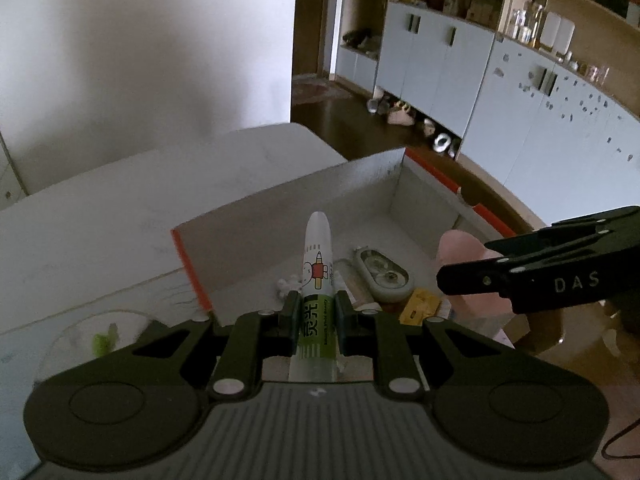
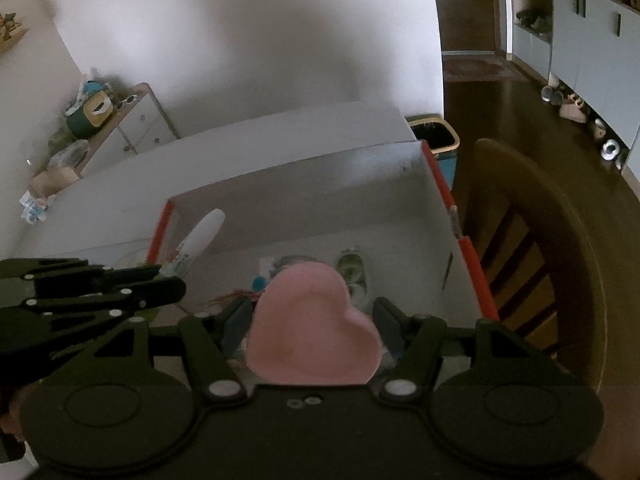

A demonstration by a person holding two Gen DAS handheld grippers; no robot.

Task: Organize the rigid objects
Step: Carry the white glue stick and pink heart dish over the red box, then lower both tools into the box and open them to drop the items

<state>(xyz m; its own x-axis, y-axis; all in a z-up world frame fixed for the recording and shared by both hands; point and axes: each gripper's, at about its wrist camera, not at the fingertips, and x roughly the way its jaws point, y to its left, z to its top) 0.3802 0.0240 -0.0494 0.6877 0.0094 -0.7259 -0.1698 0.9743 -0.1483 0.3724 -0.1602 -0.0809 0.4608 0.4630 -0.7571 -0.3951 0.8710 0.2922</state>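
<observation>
My left gripper (image 1: 316, 312) is shut on a white and green glue stick (image 1: 318, 264), held upright over the near left part of a white box with red edges (image 1: 280, 208). My right gripper (image 2: 316, 320) is shut on a pink heart-shaped dish (image 2: 312, 324), held over the box (image 2: 312, 184). In the left wrist view the right gripper (image 1: 532, 272) and the pink dish (image 1: 464, 256) show at the right. In the right wrist view the left gripper (image 2: 92, 292) and the glue stick (image 2: 200, 236) show at the left.
Inside the box lie an oval grey case (image 1: 382, 272), a yellow card (image 1: 420, 304) and small bits. A clear round lid (image 1: 92, 340) lies on the white table (image 1: 100, 216). A wooden chair (image 2: 532, 240) stands right of the box, a bin (image 2: 434, 136) behind.
</observation>
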